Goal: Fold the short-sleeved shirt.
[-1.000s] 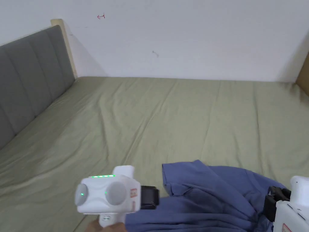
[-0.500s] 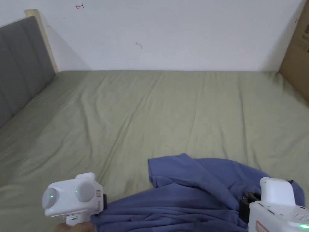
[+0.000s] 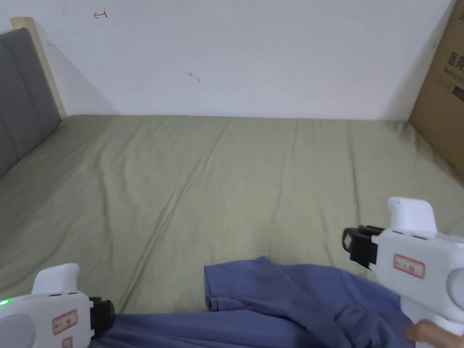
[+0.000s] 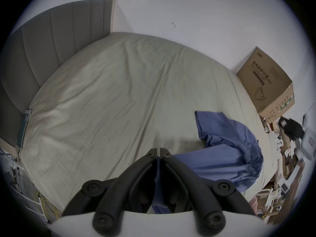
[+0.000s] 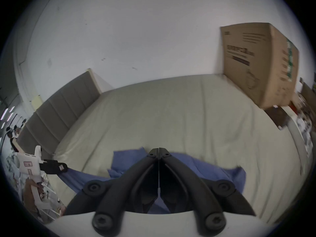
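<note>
Against the white wall (image 3: 253,59) stands a bed (image 3: 235,181) covered with an olive-green sheet, creased in long lines. A grey padded headboard (image 3: 20,90) closes the bed's left end, and a large cardboard box (image 3: 446,95) stands at its right end, against the wall. Beyond the right edge of the bed, the left gripper view shows clutter too blurred to make out.

Most of the sheet lies bare. A blue short-sleeved shirt (image 3: 290,303) lies rumpled along the near edge of the bed, one sleeve reaching up onto the sheet, its folds bunched toward the right.

At the shirt's left end, the left hand-held gripper (image 4: 158,155) has its jaws closed together with blue cloth caught between them; the fabric runs from there across to the right. The right hand-held gripper (image 5: 158,152) is held above the shirt's right part, its jaws pressed together at the tips with a thin pale gap behind them; whether any cloth is pinched there I cannot tell. A hand (image 3: 428,331) grips its handle.
</note>
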